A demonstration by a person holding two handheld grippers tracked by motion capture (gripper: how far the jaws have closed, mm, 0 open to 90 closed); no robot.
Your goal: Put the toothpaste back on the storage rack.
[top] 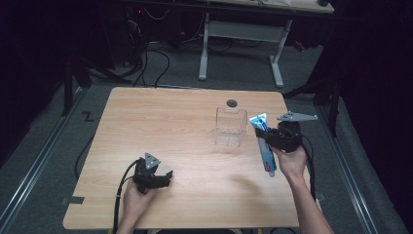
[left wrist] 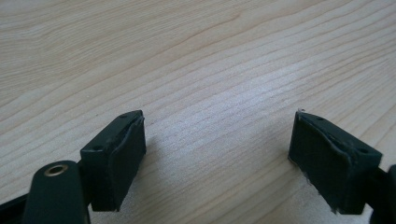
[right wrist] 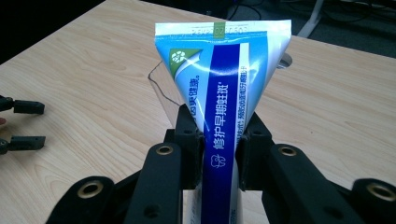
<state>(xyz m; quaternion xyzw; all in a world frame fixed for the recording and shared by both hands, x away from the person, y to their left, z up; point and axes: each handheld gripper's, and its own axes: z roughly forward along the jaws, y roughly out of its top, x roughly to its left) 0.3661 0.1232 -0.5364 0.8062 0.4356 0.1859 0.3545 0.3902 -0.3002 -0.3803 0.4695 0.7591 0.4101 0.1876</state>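
Clearly, the toothpaste tube (right wrist: 223, 116) is clamped between the jaws of the right tongs (right wrist: 219, 140), which press on its blue-and-white body from both sides. In the right gripper view the tube's flat crimped end stands up beyond the jaws, widening above them, while the rest of the tube runs down between the black arms towards the camera. In the high view the same tube (top: 264, 146) is lifted off the wooden surface (top: 185, 126) near its right edge: the crimped end points away from the person and the long body slants back along the person's right hand (top: 292, 163), below the right tongs (top: 272, 136).

Just to the left of the tube stands a clear plastic box (top: 230, 127), upright and open at the top, close to the tube's crimped end but not touching it. A small dark round hole (top: 232, 103) sits in the surface behind the box.

Well apart, near the front left of the surface, the left tongs (top: 168, 176) lie low in the person's left hand (top: 135, 200). In the left gripper view the left tongs' jaws stand wide apart with bare wood between them, gripping nothing.
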